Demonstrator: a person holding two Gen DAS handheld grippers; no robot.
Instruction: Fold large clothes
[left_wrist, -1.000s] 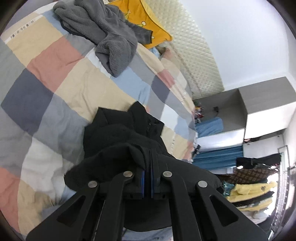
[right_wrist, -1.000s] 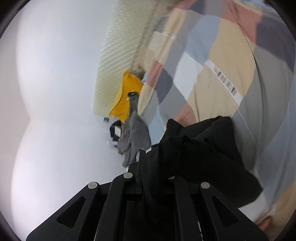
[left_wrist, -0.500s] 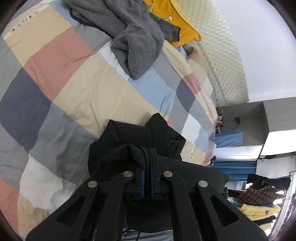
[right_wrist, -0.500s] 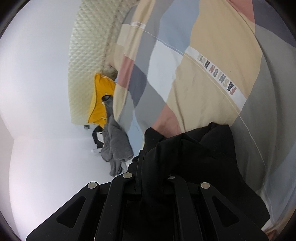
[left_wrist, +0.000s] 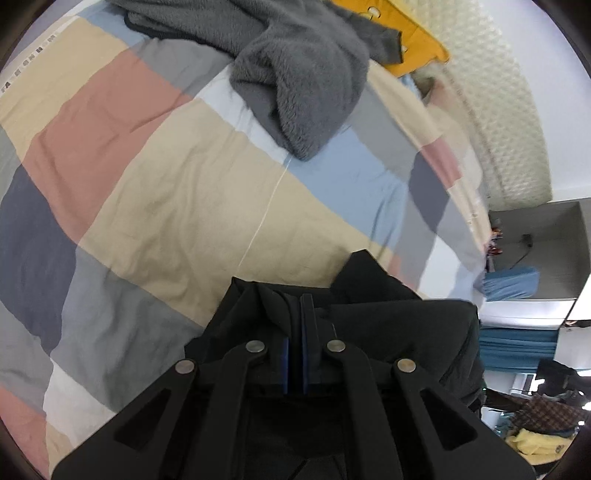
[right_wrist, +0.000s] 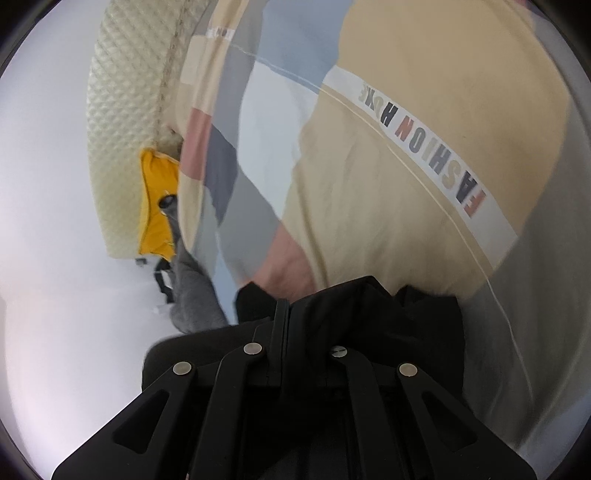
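Note:
A black garment (left_wrist: 399, 317) hangs bunched over both grippers above a bed with a checked cover (left_wrist: 166, 192). My left gripper (left_wrist: 295, 306) is shut on a fold of the black garment, which drapes to its right. My right gripper (right_wrist: 286, 314) is shut on another part of the same black garment (right_wrist: 369, 314); the cloth covers its right finger. The bed cover (right_wrist: 406, 147) lies close below.
A grey fleece garment (left_wrist: 295, 74) lies heaped at the far side of the bed, beside a yellow pillow (left_wrist: 417, 40) and a quilted headboard (left_wrist: 498, 110). An open wardrobe with clothes (left_wrist: 524, 332) stands to the right. A white wall (right_wrist: 48, 221) lies left.
Both grippers have moved forward and lower over the bed with the black garment held. The grey fleece and headboard look nearer in the left view; the bed cover fills more of the right view.

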